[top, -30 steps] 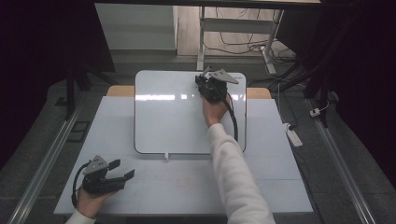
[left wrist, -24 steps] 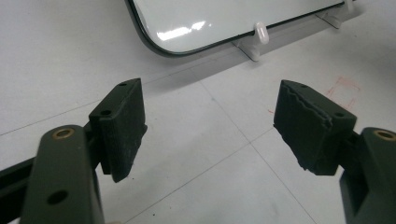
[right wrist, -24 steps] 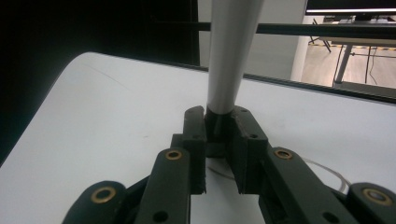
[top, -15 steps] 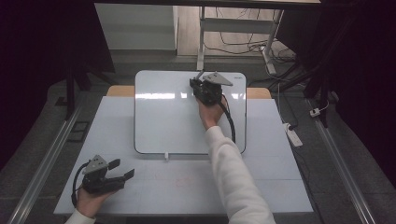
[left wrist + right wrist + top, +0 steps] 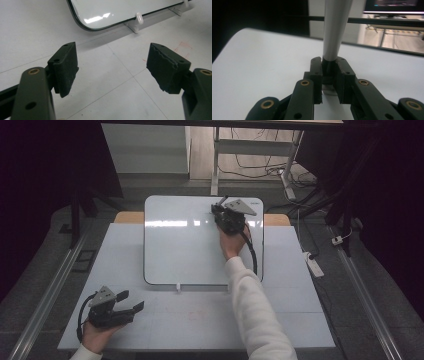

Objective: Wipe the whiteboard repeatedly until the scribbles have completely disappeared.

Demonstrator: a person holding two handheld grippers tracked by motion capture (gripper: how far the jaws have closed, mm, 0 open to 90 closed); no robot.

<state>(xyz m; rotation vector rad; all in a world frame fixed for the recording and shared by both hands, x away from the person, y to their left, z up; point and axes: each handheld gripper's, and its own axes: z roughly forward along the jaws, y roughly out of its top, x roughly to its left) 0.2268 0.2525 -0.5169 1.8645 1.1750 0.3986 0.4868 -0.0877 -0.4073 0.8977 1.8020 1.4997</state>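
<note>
**benchrat:** The right gripper (image 5: pixel 220 210) sits over the whiteboard (image 5: pixel 185 250) near its 1 o'clock corner, jaws clamped tight on a marker (image 5: pixel 334 30). In the right gripper view the dark end of the pen is pinched between the pads and the pale grey barrel rises straight up and away from the jaws. Its long axis looks close to square with the board face, maybe leaning a touch. Whether the end in the jaws is the nib or a cap, he can't tell.

**tinkerkat:** And the other one?

**benchrat:** The left gripper (image 5: pixel 131 306) rests on the table (image 5: pixel 300 320) down at 7 o'clock, well clear of the board, jaws spread wide with nothing in them. The left gripper view shows just bare tabletop between the pads (image 5: pixel 65 67) and the board's rounded bottom corner beyond.

**tinkerkat:** What would he worry about?

**benchrat:** His guess: the grip is right at the pen's end, so the long barrel works as a lever. Any sideways push could twist it in the pads or pop it out. Also, the board stands on small white clips (image 5: pixel 139 18) with nothing bracing it, so pressing hard could make it slide toward 12 o'clock.
</note>
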